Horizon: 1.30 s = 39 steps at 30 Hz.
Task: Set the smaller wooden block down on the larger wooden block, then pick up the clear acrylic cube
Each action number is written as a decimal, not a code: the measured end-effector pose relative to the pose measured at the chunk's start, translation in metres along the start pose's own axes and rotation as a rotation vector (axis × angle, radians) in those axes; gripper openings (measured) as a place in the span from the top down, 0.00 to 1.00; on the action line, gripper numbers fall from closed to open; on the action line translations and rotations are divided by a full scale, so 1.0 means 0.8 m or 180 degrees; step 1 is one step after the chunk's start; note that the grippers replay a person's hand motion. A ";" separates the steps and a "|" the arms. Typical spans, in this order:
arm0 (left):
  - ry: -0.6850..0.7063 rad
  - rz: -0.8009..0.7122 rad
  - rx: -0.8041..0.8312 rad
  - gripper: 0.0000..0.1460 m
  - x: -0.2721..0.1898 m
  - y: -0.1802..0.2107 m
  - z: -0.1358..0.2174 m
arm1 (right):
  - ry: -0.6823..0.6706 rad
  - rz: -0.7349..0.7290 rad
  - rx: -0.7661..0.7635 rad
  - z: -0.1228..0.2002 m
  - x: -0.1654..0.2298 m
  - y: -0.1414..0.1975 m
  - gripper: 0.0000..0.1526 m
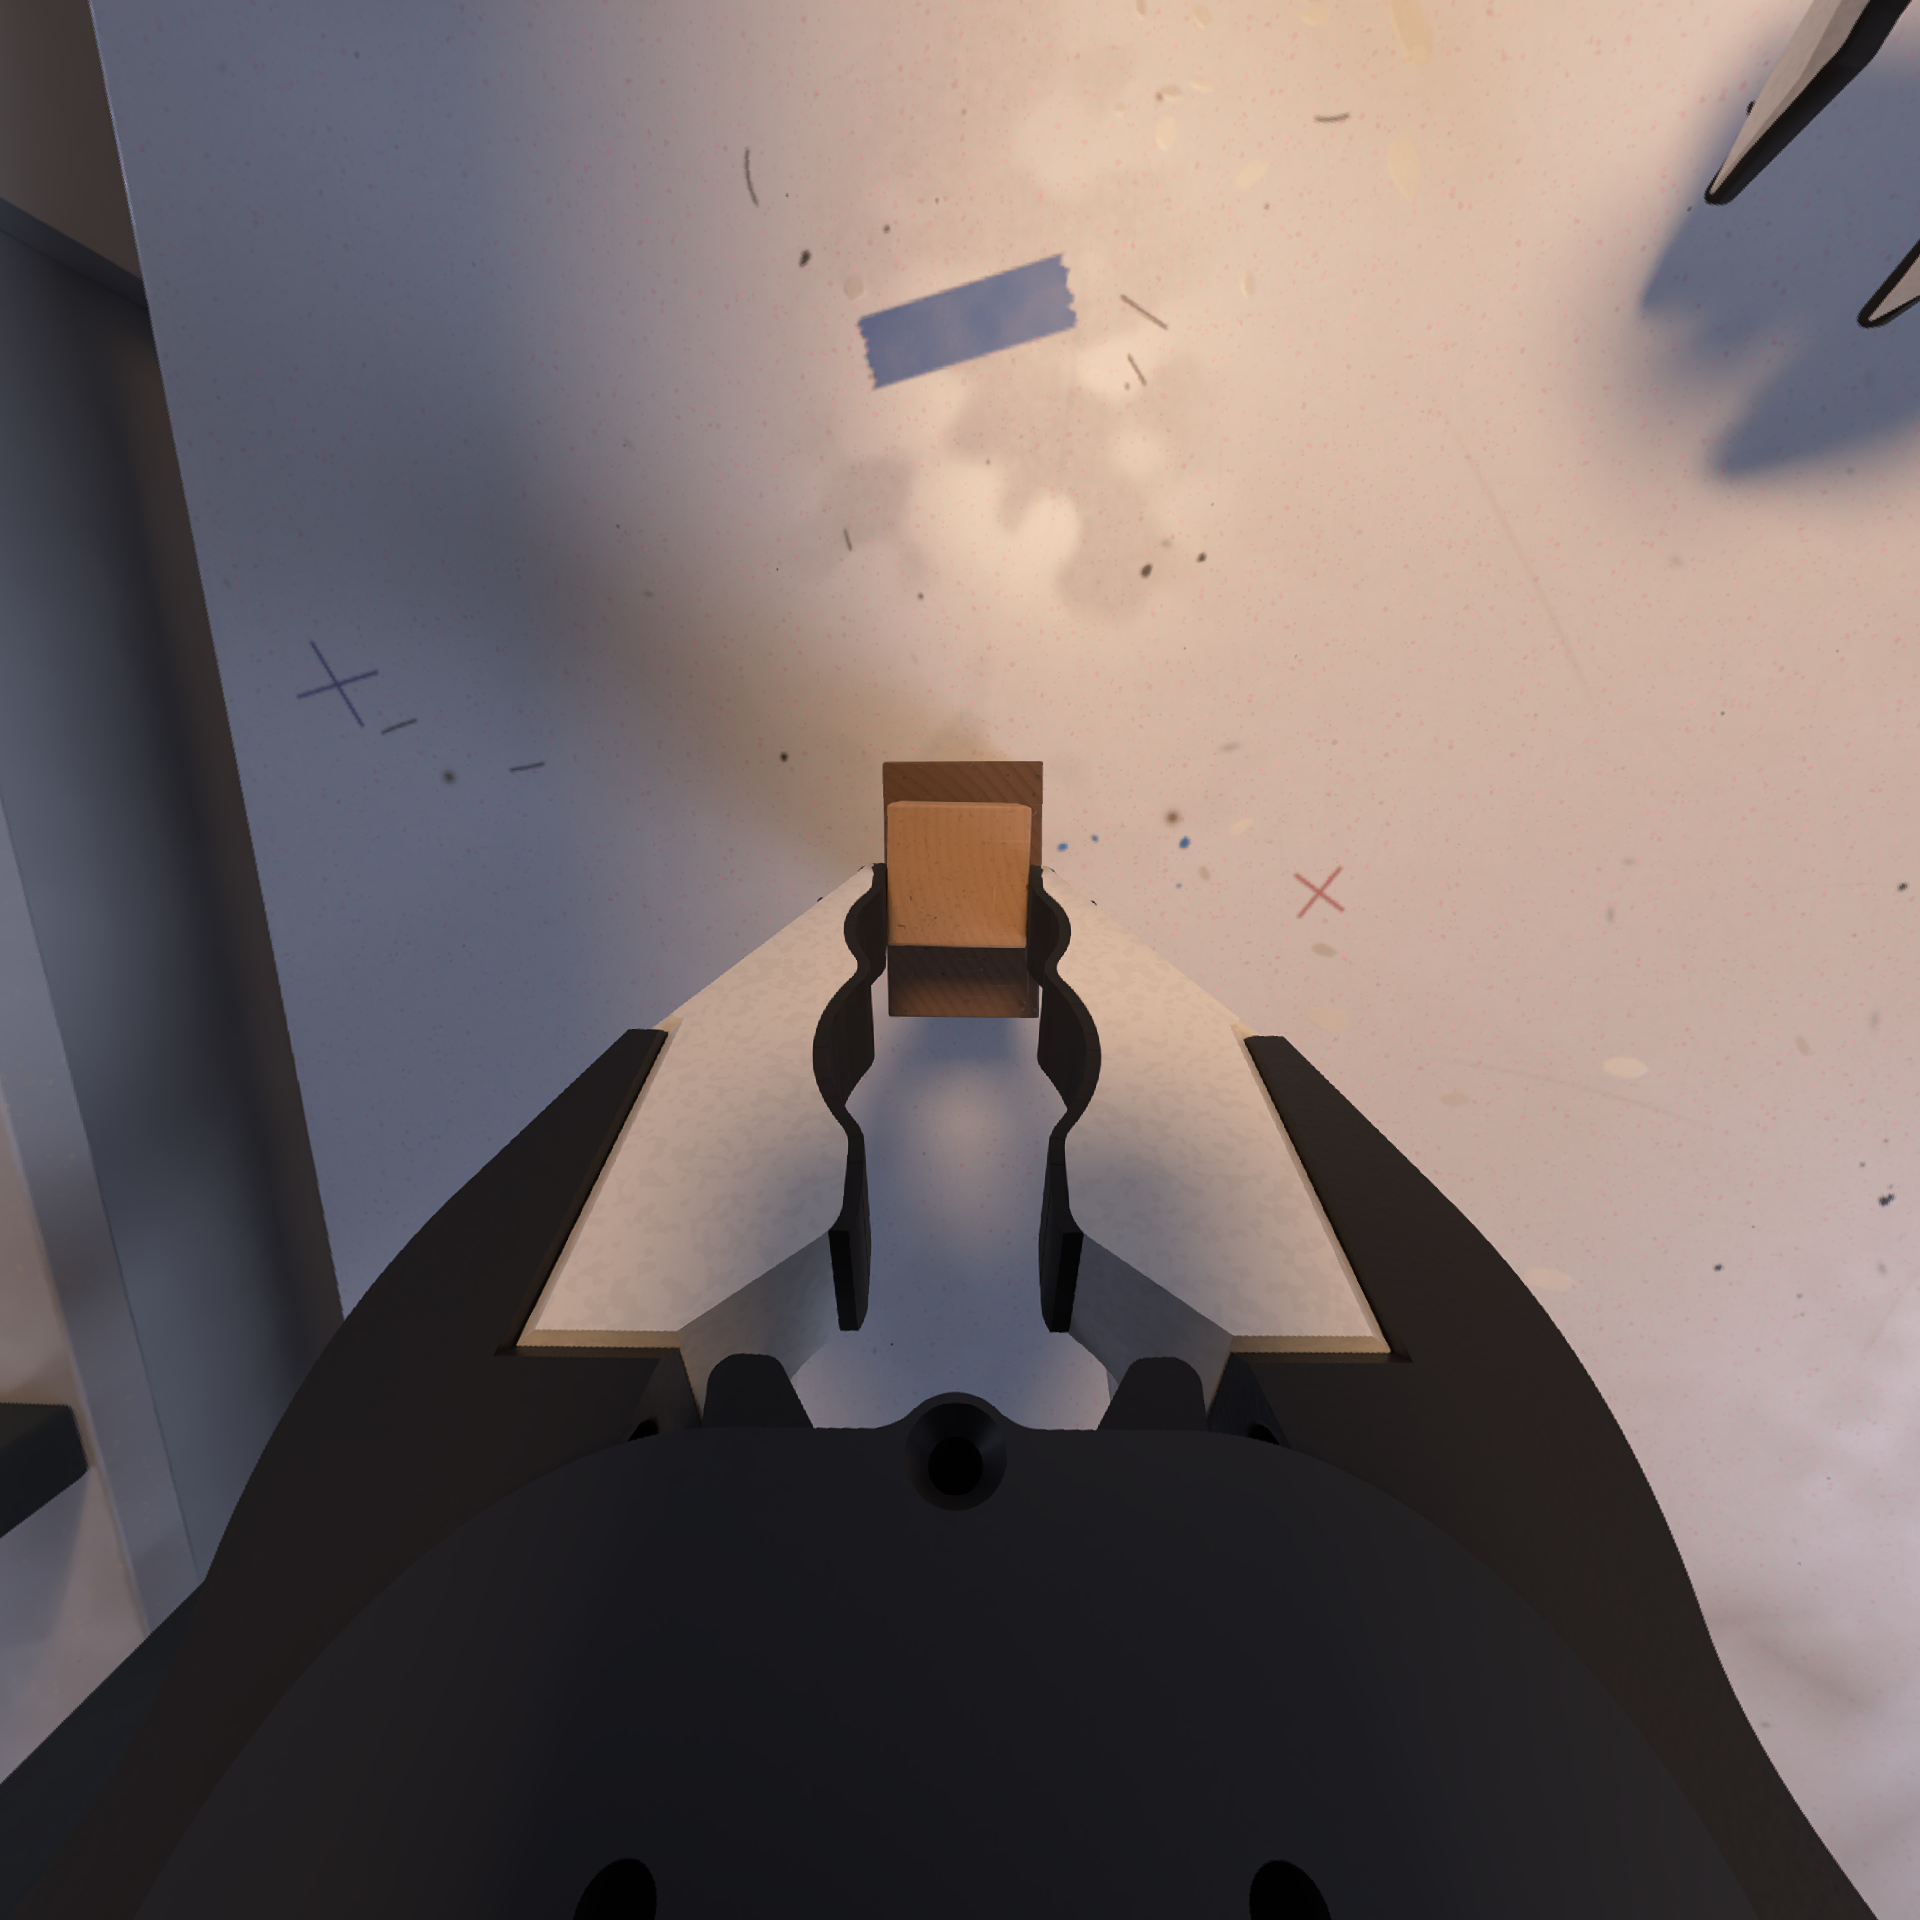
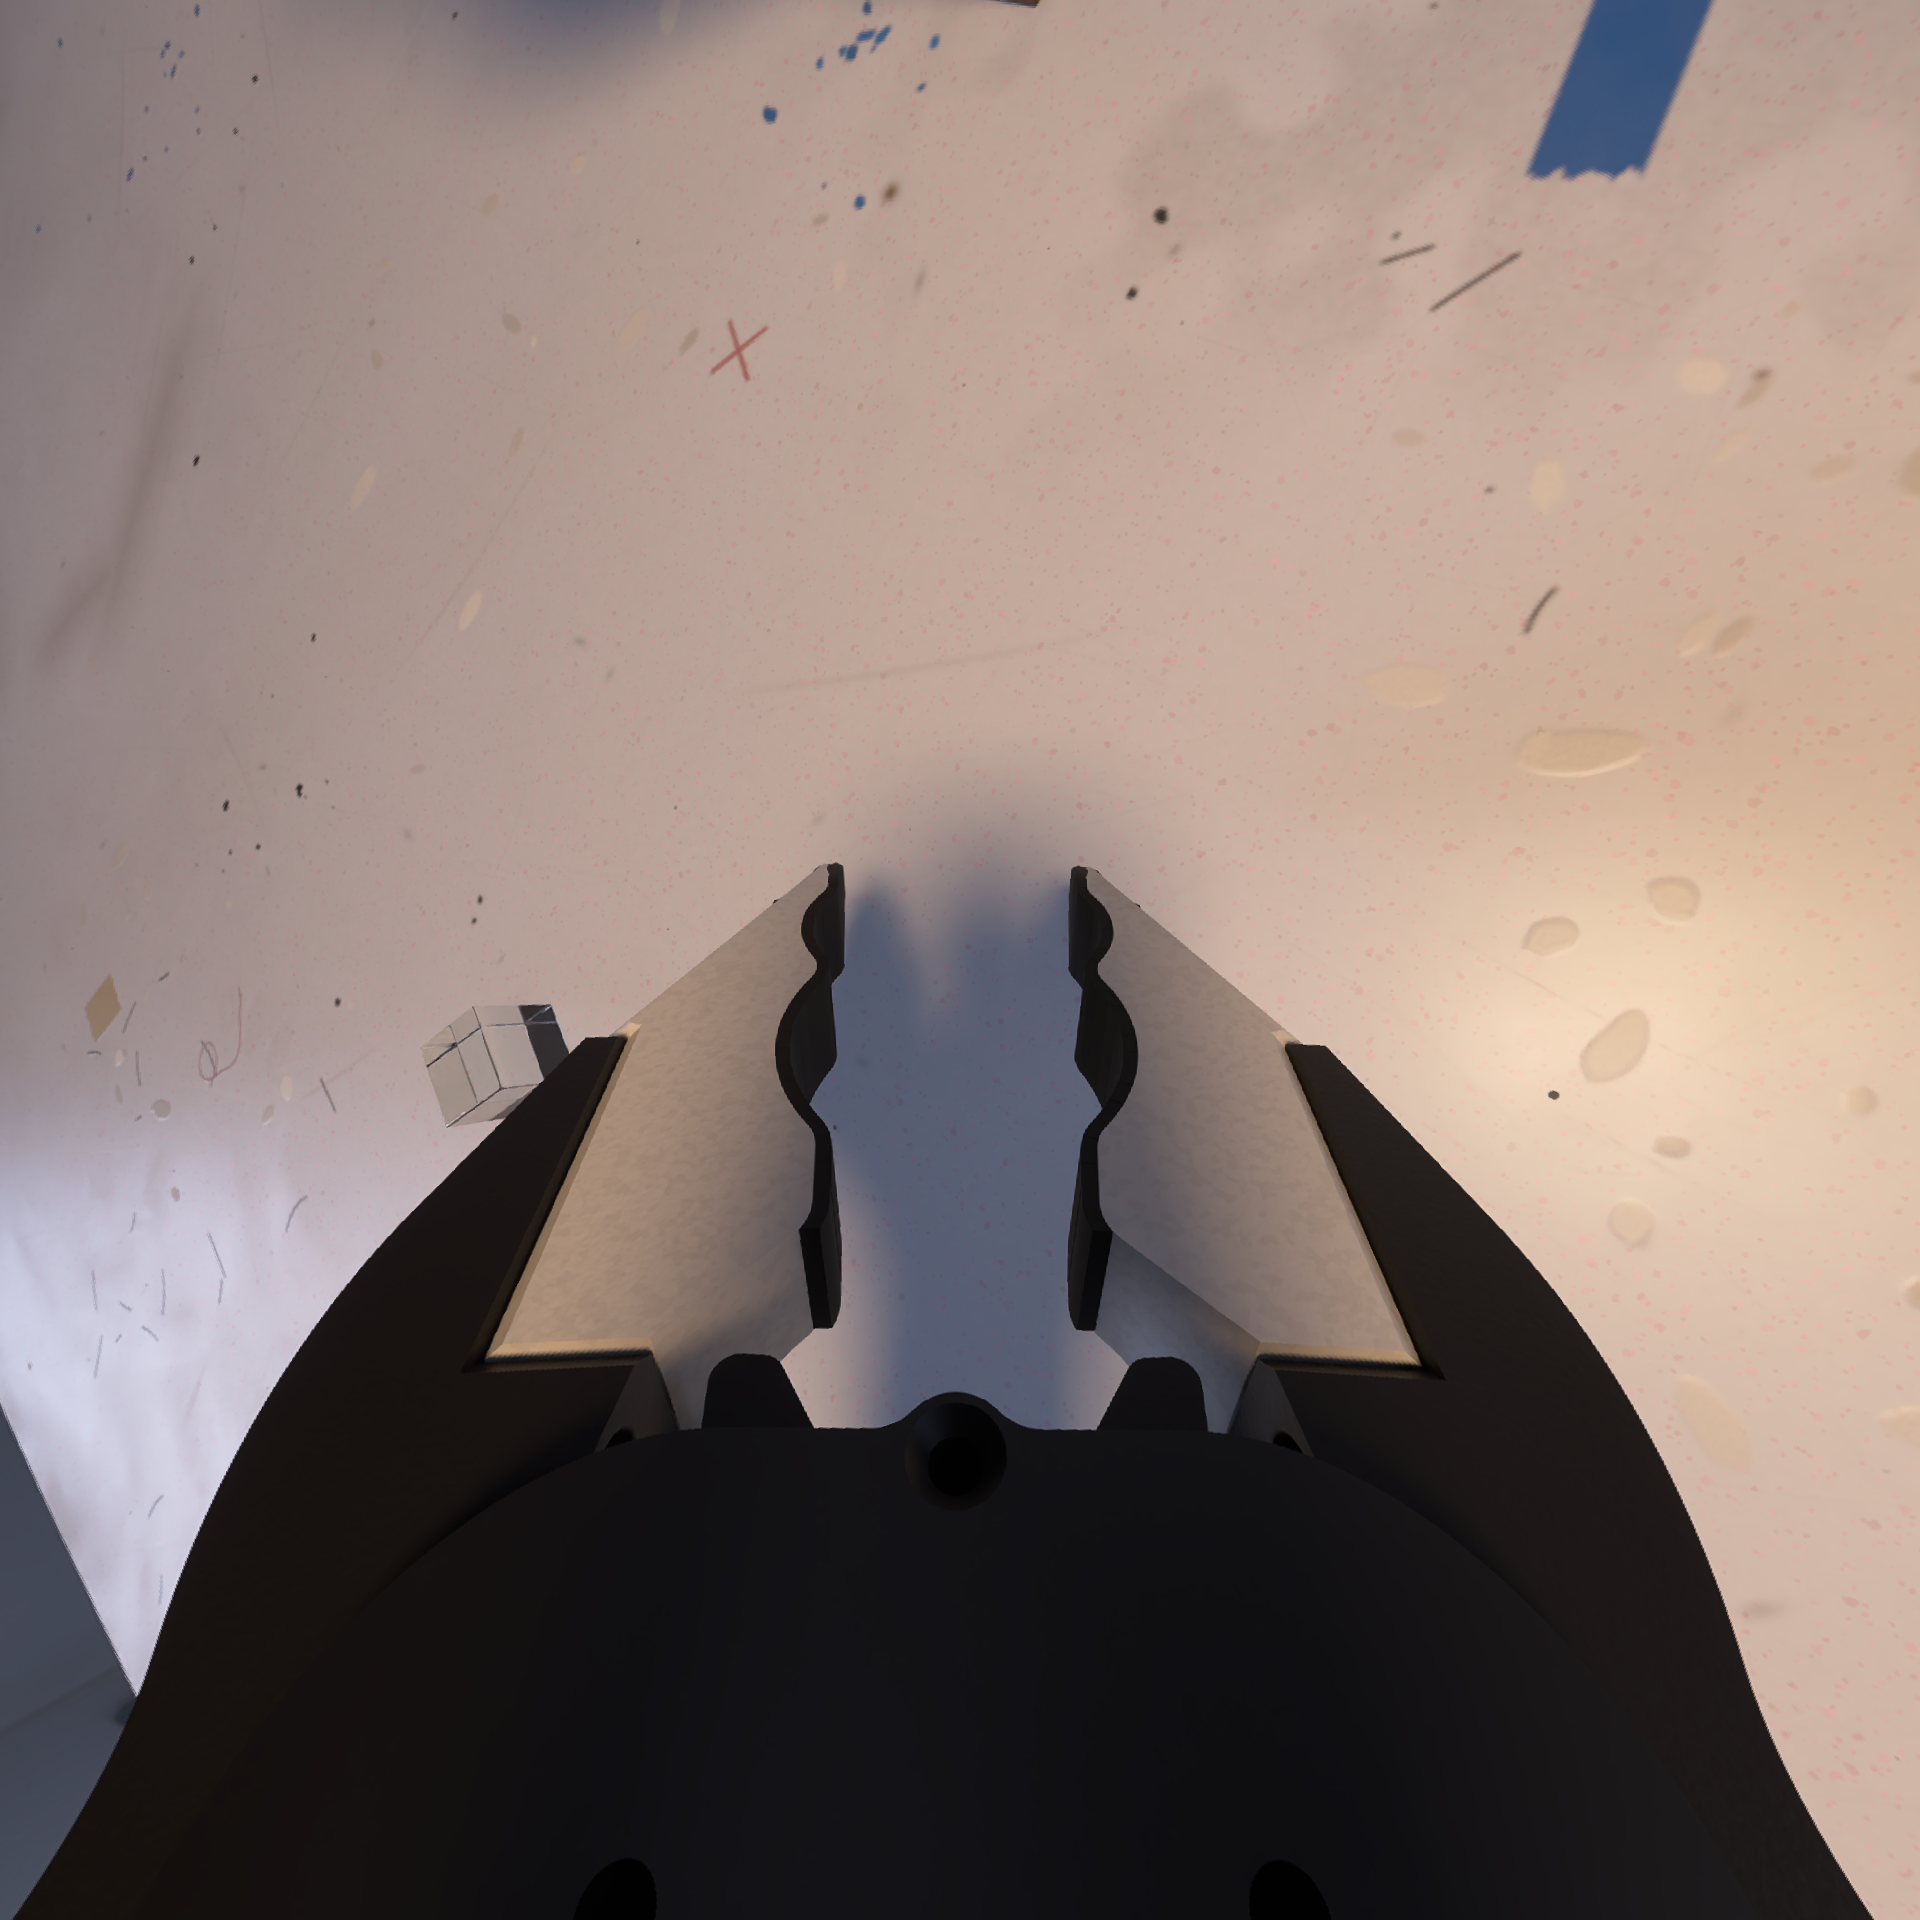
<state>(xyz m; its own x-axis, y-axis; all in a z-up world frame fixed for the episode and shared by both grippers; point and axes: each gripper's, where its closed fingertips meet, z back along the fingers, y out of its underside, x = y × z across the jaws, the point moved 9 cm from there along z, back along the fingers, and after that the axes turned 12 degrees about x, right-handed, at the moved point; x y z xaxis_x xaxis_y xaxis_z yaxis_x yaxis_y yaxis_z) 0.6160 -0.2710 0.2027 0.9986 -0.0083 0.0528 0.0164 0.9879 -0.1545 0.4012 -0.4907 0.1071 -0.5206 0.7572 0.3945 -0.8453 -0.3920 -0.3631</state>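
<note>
In the left wrist view my left gripper (image 1: pixel 958 883) is shut on the smaller wooden block (image 1: pixel 961 878), a light block pinched at its sides between the fingertips. The darker larger wooden block (image 1: pixel 961 781) shows just beyond and under it; I cannot tell whether the two touch. In the right wrist view my right gripper (image 2: pixel 956 878) is open and empty above the white table. The clear acrylic cube (image 2: pixel 483 1060) lies on the table just left of its left finger, partly hidden by the gripper body. The right gripper's fingertips (image 1: pixel 1787 104) show in the left view's top right corner.
A strip of blue tape (image 1: pixel 966 322) lies on the speckled white table (image 1: pixel 1455 727) beyond the blocks and also shows in the right wrist view (image 2: pixel 1621 94). A red cross mark (image 1: pixel 1320 891) is right of the blocks. The table's left edge (image 1: pixel 166 623) borders a grey frame.
</note>
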 end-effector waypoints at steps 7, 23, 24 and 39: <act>0.0057 0.0061 -0.0060 0.82 0.003 0.005 0.000 | 0.0004 -0.0004 0.0010 0.000 0.000 -0.001 0.72; 0.0059 0.0173 -0.0055 0.66 0.008 0.015 0.001 | 0.0017 0.0008 0.0040 0.001 -0.001 -0.001 0.72; -0.0008 0.0183 -0.0046 0.64 0.009 0.017 0.005 | 0.0022 0.0011 0.0040 0.001 -0.001 -0.001 0.72; 0.0527 -0.0106 -0.0489 0.62 -0.156 0.022 0.027 | -0.0288 0.0506 0.0261 0.027 0.043 0.055 0.67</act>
<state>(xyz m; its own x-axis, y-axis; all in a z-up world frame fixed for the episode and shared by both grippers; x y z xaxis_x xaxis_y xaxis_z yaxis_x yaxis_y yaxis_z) 0.4904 -0.2493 0.2145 0.9918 -0.0785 -0.1004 0.0444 0.9515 -0.3044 0.3437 -0.4930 0.1230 -0.6538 0.6339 0.4132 -0.7567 -0.5469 -0.3584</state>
